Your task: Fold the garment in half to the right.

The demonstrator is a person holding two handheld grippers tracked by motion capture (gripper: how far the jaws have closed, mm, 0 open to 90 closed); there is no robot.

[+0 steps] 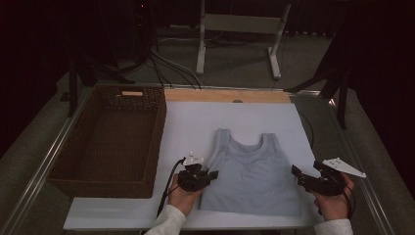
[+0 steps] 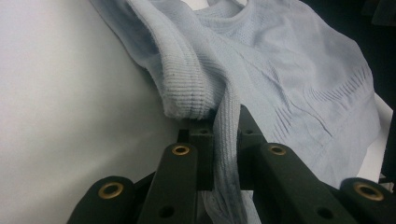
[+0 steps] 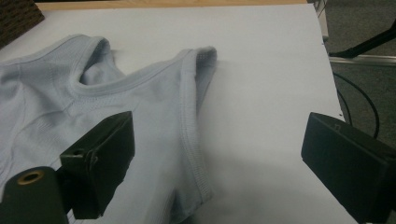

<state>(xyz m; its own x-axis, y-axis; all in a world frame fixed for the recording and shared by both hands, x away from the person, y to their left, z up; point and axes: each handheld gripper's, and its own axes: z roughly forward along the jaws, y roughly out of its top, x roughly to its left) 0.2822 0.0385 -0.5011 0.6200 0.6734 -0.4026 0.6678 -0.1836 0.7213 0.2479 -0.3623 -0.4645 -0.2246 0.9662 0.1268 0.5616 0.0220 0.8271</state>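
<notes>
A pale blue sleeveless top (image 1: 252, 174) lies flat on the white board (image 1: 195, 122), straps pointing away from me. My left gripper (image 1: 210, 175) sits at the top's left side edge. In the left gripper view it (image 2: 226, 140) is shut on a pinched fold of the ribbed side hem, and the rest of the top (image 2: 289, 70) spreads beyond. My right gripper (image 1: 307, 169) hovers by the top's right side edge. In the right gripper view its jaws stand wide apart (image 3: 224, 163), over the top's (image 3: 60, 102) armhole hem and bare board, with nothing pressed between them.
A dark wicker basket (image 1: 159, 132) stands left of the board, with nothing seen in it; its corner (image 3: 16, 16) appears in the right gripper view. A wooden strip (image 1: 225, 95) runs along the board's far edge. Cables and stand legs lie on the floor beyond.
</notes>
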